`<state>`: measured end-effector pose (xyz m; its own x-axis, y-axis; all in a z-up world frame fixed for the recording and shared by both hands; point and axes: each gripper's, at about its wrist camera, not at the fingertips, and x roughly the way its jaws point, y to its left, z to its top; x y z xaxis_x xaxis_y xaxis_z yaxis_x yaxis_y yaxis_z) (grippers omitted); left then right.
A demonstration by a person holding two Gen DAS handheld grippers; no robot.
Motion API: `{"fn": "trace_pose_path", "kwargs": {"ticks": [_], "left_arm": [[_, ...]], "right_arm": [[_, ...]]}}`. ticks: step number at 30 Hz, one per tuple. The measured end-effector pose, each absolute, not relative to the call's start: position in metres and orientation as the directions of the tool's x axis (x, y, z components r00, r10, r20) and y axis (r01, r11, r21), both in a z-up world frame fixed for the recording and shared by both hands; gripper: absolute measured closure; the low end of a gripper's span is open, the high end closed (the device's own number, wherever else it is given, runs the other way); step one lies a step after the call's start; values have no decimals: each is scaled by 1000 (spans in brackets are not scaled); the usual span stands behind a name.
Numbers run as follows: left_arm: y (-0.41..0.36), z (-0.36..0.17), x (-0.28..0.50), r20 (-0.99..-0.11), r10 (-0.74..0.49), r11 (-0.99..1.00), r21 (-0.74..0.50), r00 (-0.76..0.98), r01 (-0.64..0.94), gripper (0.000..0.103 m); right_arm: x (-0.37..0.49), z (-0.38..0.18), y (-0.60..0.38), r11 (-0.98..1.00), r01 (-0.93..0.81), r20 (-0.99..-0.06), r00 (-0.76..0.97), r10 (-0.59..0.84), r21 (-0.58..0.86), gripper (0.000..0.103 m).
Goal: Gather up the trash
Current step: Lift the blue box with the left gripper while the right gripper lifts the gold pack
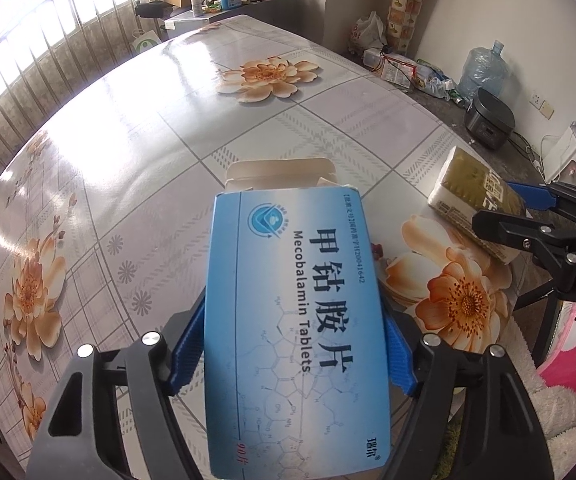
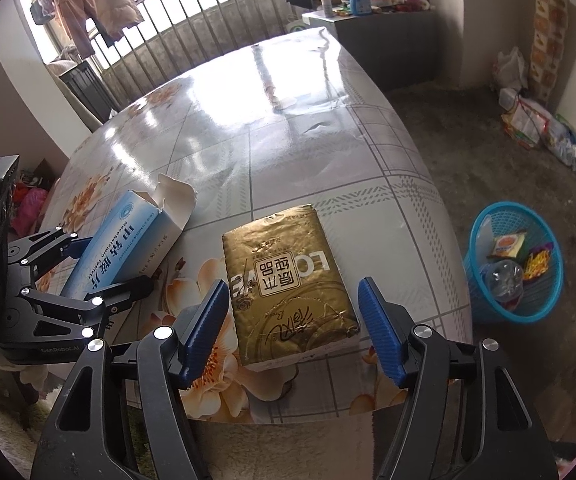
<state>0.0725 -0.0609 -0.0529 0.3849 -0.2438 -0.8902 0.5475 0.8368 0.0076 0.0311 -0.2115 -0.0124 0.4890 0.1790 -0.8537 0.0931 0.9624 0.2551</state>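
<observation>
Two grippers work at the near edge of a floral-print table (image 2: pixel 288 152). The left gripper (image 1: pixel 295 344) has its blue fingers clamped on the sides of a blue Mecobalamin Tablets box (image 1: pixel 295 320), end flap open, held tilted above the tabletop. The right gripper (image 2: pixel 291 332) points at a gold tissue pack (image 2: pixel 288 280) that lies flat close to the table's front edge; its jaws stand spread wide on either side of the pack's near end, not touching it. Beyond the two items the tabletop lies bare toward the window railing (image 2: pixel 192 28). On the floor past the table's right edge stands a blue wastebasket (image 2: pixel 513 264) holding wrappers and a plastic bottle.
</observation>
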Motion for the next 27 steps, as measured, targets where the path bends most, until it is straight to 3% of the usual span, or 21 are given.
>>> {"fn": "trace_pose_path", "kwargs": {"ticks": [9, 27], "left_arm": [[-59, -52, 73, -886, -240, 842, 13, 397, 539, 31], [-51, -41, 72, -868, -261, 845, 6, 423, 535, 32]], "right_arm": [[30, -12, -214, 956, 99, -849, 492, 194, 276, 48], [24, -6, -219, 946, 121, -831, 521, 197, 300, 49]]}}
